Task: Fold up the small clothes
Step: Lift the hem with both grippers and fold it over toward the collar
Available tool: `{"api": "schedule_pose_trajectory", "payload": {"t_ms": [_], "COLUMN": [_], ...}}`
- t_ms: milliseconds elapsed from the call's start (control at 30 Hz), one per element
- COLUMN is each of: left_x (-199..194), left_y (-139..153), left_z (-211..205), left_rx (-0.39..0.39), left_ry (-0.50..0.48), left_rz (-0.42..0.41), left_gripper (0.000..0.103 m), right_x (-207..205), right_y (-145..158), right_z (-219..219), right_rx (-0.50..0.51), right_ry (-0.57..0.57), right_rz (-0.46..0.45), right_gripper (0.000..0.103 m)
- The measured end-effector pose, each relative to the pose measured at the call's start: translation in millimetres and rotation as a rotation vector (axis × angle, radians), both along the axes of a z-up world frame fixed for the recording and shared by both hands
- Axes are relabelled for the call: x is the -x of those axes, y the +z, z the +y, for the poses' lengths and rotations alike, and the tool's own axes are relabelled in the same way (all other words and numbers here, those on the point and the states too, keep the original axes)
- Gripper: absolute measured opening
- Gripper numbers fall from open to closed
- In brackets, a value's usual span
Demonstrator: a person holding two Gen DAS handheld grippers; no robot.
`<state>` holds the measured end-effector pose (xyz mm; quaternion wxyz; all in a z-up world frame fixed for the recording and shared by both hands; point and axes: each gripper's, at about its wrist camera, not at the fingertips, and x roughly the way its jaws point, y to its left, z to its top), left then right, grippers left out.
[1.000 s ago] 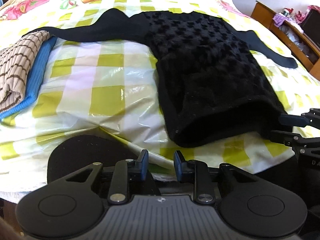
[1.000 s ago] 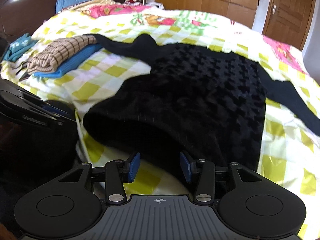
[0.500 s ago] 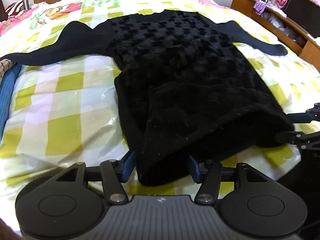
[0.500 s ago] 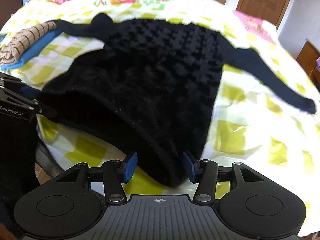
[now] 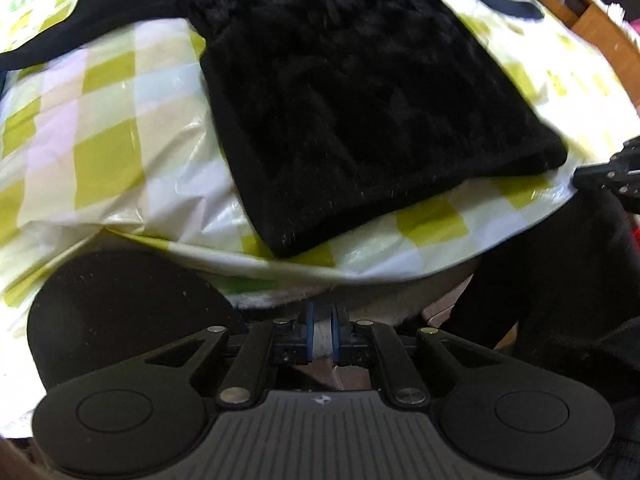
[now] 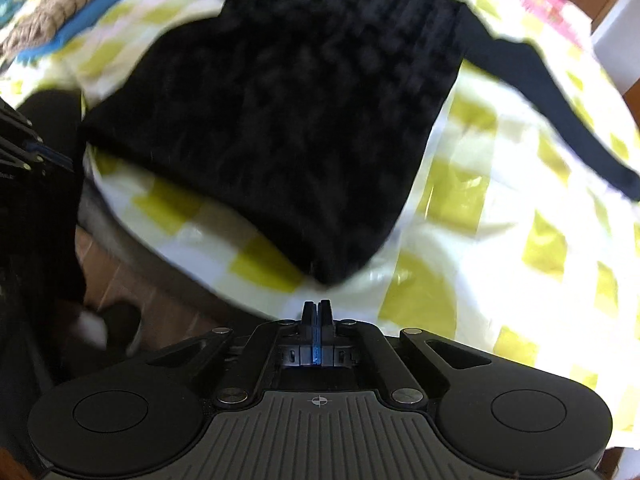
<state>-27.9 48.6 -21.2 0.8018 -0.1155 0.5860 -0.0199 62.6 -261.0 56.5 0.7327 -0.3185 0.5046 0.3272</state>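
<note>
On the bed, over a yellow-and-white checked plastic sheet (image 5: 100, 152), a black fuzzy knitted sweater with a houndstooth texture (image 5: 360, 120) lies spread flat. Its thin sleeves reach out to either side and its hem faces the near edge of the bed. This layout appears intended to put both hem corners within reach for a first fold.

The left tongs (image 5: 322, 334) have just been closing and stand all but together. Only a pale sliver shows in the narrow gap, and no black fabric is between them. They hang over the edge of the bed, short of the left hem corner.

The right tongs (image 6: 317, 312) have likewise just been closing. Their pads are pressed together on nothing, just short of the right hem corner.

A folded beige striped garment (image 6: 60, 16) rests on a folded blue one (image 6: 88, 20) at the far left, evidently finished work set aside.

Assessment: the sweater is unheld and no fold has begun. The tongs must part before either corner can be taken.
</note>
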Motion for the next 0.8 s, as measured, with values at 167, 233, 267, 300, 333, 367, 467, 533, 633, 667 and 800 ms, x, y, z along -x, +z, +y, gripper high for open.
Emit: {"api": "schedule_pose_trajectory", "payload": {"t_ms": [167, 233, 267, 300, 333, 367, 467, 533, 633, 667, 800], "left_x": [-9, -23, -32, -43, -52, -61, -75, -79, -68, -66, -58], "left_y": [38, 43, 42, 37, 31, 23, -3, -17, -21, -19, -6], "left_z": [32, 44, 51, 58, 64, 71, 75, 69, 58, 60, 88], "left_rx": [0.026, 0.006, -0.010, -0.018, -0.012, -0.008, 0.003, 0.018, 0.014, 0.027, 0.063], "left_ry": [0.085, 0.109, 0.125, 0.142, 0.155, 0.176, 0.197, 0.169, 0.102, 0.104, 0.165], "left_rz": [-0.172, -0.235, -0.259, -0.273, -0.275, -0.259, -0.206, -0.173, -0.180, -0.183, -0.245], "left_gripper": [0.039, 0.052, 0.053, 0.053, 0.053, 0.053, 0.053, 0.053, 0.053, 0.053, 0.053], "right_x": [-10, -15, -17, -21, -26, -32, -53, -67, -92, -102, -123], "right_y": [34, 48, 53, 55, 56, 55, 47, 46, 34, 24, -4], "right_z": [13, 23, 29, 37, 46, 56, 102, 136, 199, 217, 290], "right_rx": [-0.074, -0.145, -0.177, -0.208, -0.243, -0.266, -0.335, -0.368, -0.418, -0.415, -0.406], "right_ry": [-0.007, 0.002, 0.010, 0.020, 0.025, 0.023, 0.045, 0.079, 0.160, 0.175, 0.254], "right_rz": [-0.048, -0.044, -0.046, -0.050, -0.057, -0.058, -0.067, -0.073, -0.094, -0.100, -0.103], "right_gripper": [0.010, 0.011, 0.012, 0.012, 0.012, 0.013, 0.014, 0.015, 0.037, 0.038, 0.039]}}
